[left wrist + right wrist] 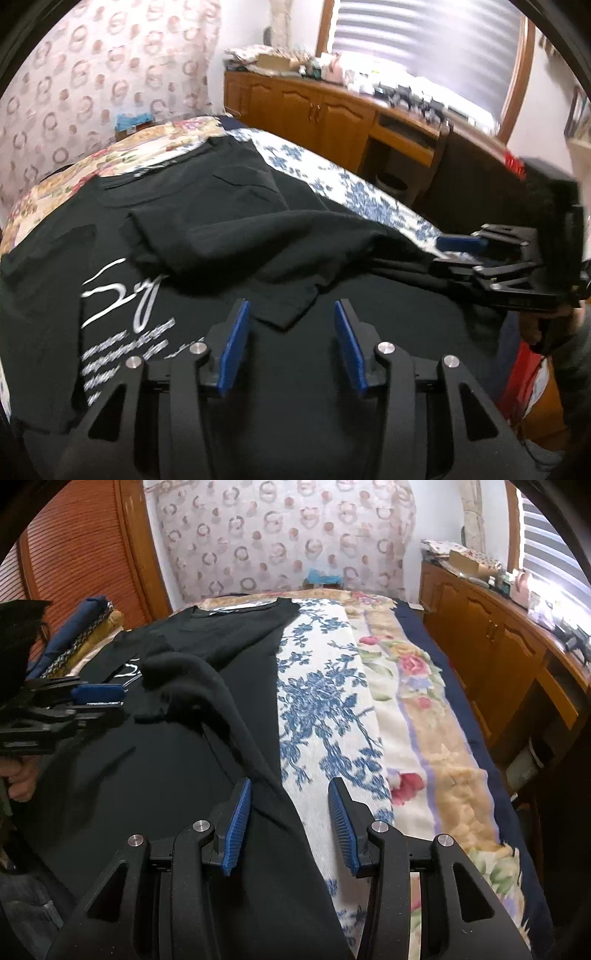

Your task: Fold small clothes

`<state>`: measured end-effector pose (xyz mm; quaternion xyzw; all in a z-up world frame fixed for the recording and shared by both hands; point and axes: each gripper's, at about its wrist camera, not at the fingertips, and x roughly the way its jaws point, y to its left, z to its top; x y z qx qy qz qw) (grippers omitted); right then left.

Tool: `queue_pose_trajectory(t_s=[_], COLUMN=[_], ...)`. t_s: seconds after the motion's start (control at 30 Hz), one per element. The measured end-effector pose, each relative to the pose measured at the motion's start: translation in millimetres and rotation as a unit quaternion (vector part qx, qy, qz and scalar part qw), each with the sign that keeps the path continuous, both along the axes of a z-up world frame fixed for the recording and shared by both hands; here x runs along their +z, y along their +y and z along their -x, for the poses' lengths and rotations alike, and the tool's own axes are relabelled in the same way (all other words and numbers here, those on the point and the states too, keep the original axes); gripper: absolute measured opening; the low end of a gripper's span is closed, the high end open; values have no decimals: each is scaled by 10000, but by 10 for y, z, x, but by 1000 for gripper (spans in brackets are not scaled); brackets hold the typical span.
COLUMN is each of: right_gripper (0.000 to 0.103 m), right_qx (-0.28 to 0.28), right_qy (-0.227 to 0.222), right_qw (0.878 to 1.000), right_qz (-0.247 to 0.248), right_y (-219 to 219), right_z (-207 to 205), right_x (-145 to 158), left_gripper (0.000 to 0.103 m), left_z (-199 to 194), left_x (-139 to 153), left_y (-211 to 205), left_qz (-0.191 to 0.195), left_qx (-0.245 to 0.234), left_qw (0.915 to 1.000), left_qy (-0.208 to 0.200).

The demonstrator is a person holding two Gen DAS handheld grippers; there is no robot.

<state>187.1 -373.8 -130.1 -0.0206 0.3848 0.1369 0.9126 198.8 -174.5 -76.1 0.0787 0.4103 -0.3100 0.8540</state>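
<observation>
While lying spread on the bed cover (321, 709), fills the near left half of the bed: one black shirt (229, 236), neck at the far end, white writing (122, 295) on the left, right side already flopped over the middle.

Soft and light. Bends with any small pull, sags when lifted, and does not break. Not slippery, but slides a little over the cover. Best to pinch at an edge or a corner, through both layers, and to lift slowly so the fold does not fall open.

Left tongs (291, 347): spread apart, low over the shirt, with a sleeve corner (291, 314) lying just ahead between the two blue pads. Not pinching it.

Right tongs (290, 827): spread apart too, sitting over the shirt's right edge, one pad above black cloth and one above the cover. Nothing squeezed.

No basket or box to see for folded clothes. Far left beside the bed, a pile of folded cloth (92, 635). Along the right wall, a wooden cupboard (491, 635) with shut doors and many small things on top, too blurry to name.
</observation>
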Motion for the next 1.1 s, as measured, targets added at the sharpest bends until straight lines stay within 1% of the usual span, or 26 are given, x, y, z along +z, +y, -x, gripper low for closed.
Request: queue_pose_trajectory(t_s=[0.07, 0.1, 0.17, 0.2, 0.23, 0.3, 0.37, 0.4, 0.47, 0.53, 0.63, 0.77, 0.87, 0.97, 1.1], right_gripper=[43, 43, 43, 44, 44, 44, 44, 44, 44, 43, 43, 43, 43, 43, 43], right_qx=[-1, 6, 28, 34, 33, 27, 46, 53, 49, 22, 144, 268, 354, 504, 653], right_qy=[-27, -42, -87, -111, -128, -144, -159, -166, -166, -128, -21, -72, -170, -272, -377], right_qw=[10000, 10000, 9999, 9999, 9999, 9999, 9999, 9998, 9998, 9999, 9998, 9994, 9991, 9982, 9972], right_qz=[-1, 11, 72, 103, 111, 65, 45, 41, 59, 111, -152, -198, -148, -192, -10], right_y=[-17, -12, 5, 14, 20, 12, 1, -2, 0, -5, -59, -63, 10, 115, 299], right_z=[36, 43, 61, 68, 71, 74, 78, 83, 86, 102, 174, 282, 308, 315, 239], right_x=[-14, -20, -31, -37, -40, -45, -47, -49, -47, -38, -7, 116, 234, 355, 421], left_gripper=[45, 39, 32, 24, 11, 6, 5, 5, 5, 5, 5, 6, 6, 7, 13], left_z=[-51, -81, -96, -102, -99, -83, -21, 63, 196, 312, 455, 562, 642, 686, 713], left_x=[-65, -110, -121, -117, -119, -99, -13, 76, 222, 309, 347, 331, 316, 320, 375], left_y=[-108, -169, -218, -236, -222, -192, -115, -47, 72, 164, 243, 313, 384, 454, 509], left_qz=[-236, -386, -555, -619, -636, -659, -530, -446, -369, -339, -344, -391, -390, -283, -174], left_qx=[-40, -56, -83, -81, -72, -105, -127, -140, -144, -160, -189, -166, -116, -91, -11], left_qw=[9997, 9992, 9983, 9978, 9977, 9975, 9982, 9984, 9982, 9981, 9982, 9982, 9984, 9989, 9990], left_qy=[-1, -8, -172, -223, -230, -224, -249, -328, -459, -485, -457, -429, -402, -351, -412])
